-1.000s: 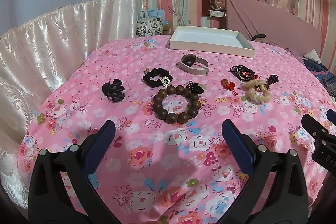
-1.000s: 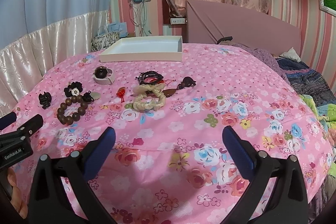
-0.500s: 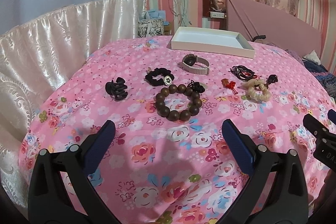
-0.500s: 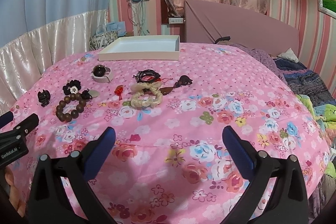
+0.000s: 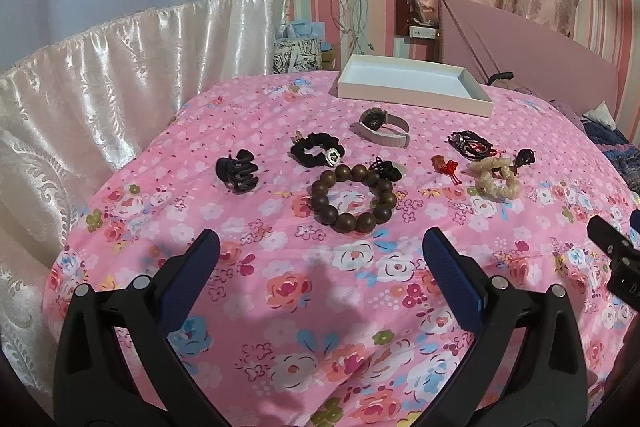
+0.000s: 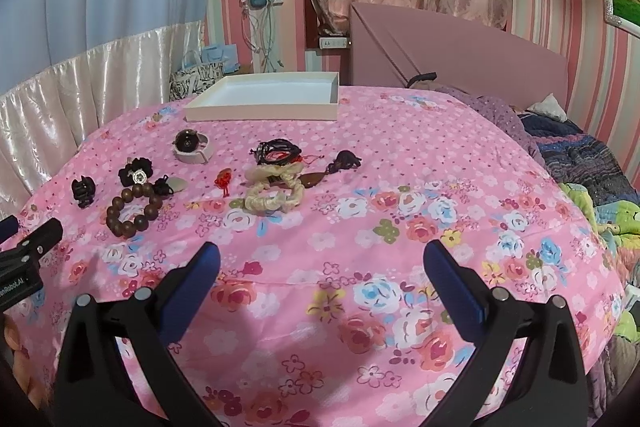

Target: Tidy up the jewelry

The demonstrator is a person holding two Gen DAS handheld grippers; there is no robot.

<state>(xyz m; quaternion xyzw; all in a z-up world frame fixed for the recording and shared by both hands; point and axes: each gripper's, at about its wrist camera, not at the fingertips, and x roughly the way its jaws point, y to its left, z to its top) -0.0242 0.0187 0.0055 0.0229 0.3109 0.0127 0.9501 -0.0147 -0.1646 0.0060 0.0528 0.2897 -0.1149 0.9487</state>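
White lettering "GenRobot.AI" marks the left gripper [image 6: 24, 259]; both it and the right gripper [image 6: 320, 267] gape wide, empty, above the bedspread [image 6: 360, 219].

right gripper [image 6: 320, 263] over the near part of the bedspread [image 6: 400, 167], jaws wide apart, nothing between them. left gripper [image 6: 28, 251] pokes in at the left edge; its jaw state unclear from here.

white tray [image 6: 264, 99] at the far edge, nothing seen inside. nearer, a loose row across the left half: hair claw [image 6: 83, 190] nearest the left edge, bead bracelet [image 6: 133, 211], black scrunchie [image 6: 136, 173], watch [image 6: 190, 146], red charm [image 6: 223, 181], cream scrunchie [image 6: 274, 191], dark cords [image 6: 278, 151], small dark piece [image 6: 346, 159]. bracelet and black scrunchie just beside each other. right half of the bedspread bare. rumpled blankets [image 6: 580, 155] past the right edge.
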